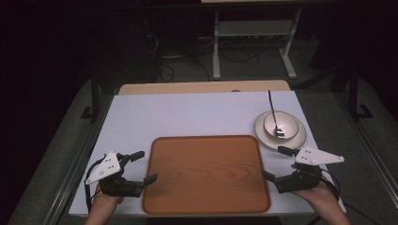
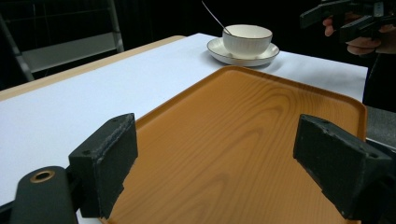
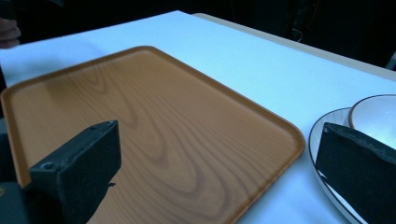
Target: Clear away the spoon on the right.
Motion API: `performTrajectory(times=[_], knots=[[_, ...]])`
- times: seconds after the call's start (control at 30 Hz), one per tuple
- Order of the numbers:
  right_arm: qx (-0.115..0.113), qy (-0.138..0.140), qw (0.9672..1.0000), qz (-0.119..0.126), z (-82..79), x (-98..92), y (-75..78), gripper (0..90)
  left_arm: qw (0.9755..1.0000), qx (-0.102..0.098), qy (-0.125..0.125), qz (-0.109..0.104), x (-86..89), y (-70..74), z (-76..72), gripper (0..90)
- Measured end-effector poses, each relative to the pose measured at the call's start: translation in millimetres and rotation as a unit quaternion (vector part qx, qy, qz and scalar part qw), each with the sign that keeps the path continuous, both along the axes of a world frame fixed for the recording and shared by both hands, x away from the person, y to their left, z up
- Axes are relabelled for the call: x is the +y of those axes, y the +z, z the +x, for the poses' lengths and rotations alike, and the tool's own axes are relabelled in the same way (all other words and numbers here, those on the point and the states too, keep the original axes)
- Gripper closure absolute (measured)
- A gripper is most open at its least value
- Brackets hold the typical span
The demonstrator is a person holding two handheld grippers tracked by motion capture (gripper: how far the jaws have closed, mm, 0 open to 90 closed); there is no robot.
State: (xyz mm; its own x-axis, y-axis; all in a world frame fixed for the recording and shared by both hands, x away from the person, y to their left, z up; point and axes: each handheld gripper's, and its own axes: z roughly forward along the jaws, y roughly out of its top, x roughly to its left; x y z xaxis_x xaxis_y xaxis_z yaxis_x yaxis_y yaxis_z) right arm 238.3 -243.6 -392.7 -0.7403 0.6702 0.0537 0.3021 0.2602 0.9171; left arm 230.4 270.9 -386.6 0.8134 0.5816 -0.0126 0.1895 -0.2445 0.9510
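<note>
While both my grippers flank the wooden tray (image 1: pixel 206 173), I take it as the thing to handle: it lies flat on the white table (image 1: pixel 197 115), near the edge closest to me, with nothing on it. I judge it to be stiff and fairly light, a thin board with a low raised rim and rounded corners, and its smooth grained face looks slippery, so a pinch on the flat would likely slide. The rim is the place to take it, one side edge for each gripper, roughly at mid-length so it lifts level rather than tipping. My left gripper (image 1: pixel 144 168) sits at the tray's left edge with its jaws spread wide, holding nothing; from the left gripper view the tray runs between and beyond the two black pads. My right gripper (image 1: pixel 277 163) hovers at the right edge, jaws likewise wide apart and empty, pointing inward across the tray. Both hands come in low from the near side, wrists roughly level, grey plates on top. Just beyond my right gripper stands a white bowl (image 1: pixel 280 124) on a saucer (image 1: pixel 300 136) with a spoon (image 1: pixel 272 110) leaning in it; that crockery looks fragile and close to the tray's far right corner, so I would keep the right jaws from swinging into it.
</note>
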Motion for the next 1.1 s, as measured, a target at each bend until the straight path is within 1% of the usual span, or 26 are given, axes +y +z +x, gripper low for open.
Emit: performTrajectory(times=[0.07, 0.13, 0.3, 0.37, 0.47, 0.7, 0.83, 0.9, 0.97, 1.03, 1.1], knots=[[0.000, -0.001, 1.0000, 0.002, 0.2, -0.1, -0.1, 0.0, 1.0000, 0.001, -0.001, 0.001, -0.4, -0.1, -0.1, 13.6], [-0.001, 0.000, 1.0000, 0.001, 1.9, 0.2, 0.2, 0.0, 1.0000, 0.000, -0.004, 0.007, -1.4, 0.0, -0.7, 13.6], [0.002, -0.003, 1.0000, 0.005, 6.0, 0.3, 0.4, 0.0, 1.0000, 0.001, -0.003, 0.008, -0.7, 0.2, -1.7, 13.6], [0.004, -0.004, 1.0000, 0.007, 9.7, 0.5, 0.9, 0.0, 1.0000, 0.001, 0.000, 0.002, 0.4, 0.2, -1.3, 13.6], [0.006, -0.005, 0.9999, 0.007, 12.6, 0.3, 0.7, 0.0, 1.0000, 0.002, -0.001, 0.005, 0.6, -0.4, -1.2, 13.6], [0.001, -0.010, 0.9999, 0.003, 18.1, 1.2, 2.2, 0.0, 1.0000, 0.002, -0.001, 0.008, -1.0, -0.2, -1.4, 13.6], [0.001, -0.013, 0.9999, 0.010, 22.0, 0.9, 4.8, 0.0, 1.0000, 0.002, 0.001, 0.007, 0.0, -0.2, -1.0, 13.6], [0.005, -0.013, 0.9997, 0.020, 24.8, 0.5, 6.4, 0.0, 1.0000, 0.001, 0.001, 0.005, 0.5, -0.1, -0.7, 13.6], [0.006, -0.016, 0.9996, 0.024, 28.0, 0.5, 8.2, 0.0, 1.0000, 0.001, 0.002, 0.005, 0.0, -0.2, -0.6, 13.6], [0.006, -0.017, 0.9996, 0.023, 30.0, 0.5, 9.1, 0.0, 1.0000, 0.002, 0.001, 0.006, -0.6, -0.3, -0.5, 13.6], [0.011, -0.017, 0.9995, 0.023, 35.9, 0.7, 10.2, 0.0, 1.0000, 0.002, 0.000, 0.007, -1.0, -0.6, -0.5, 13.6]])
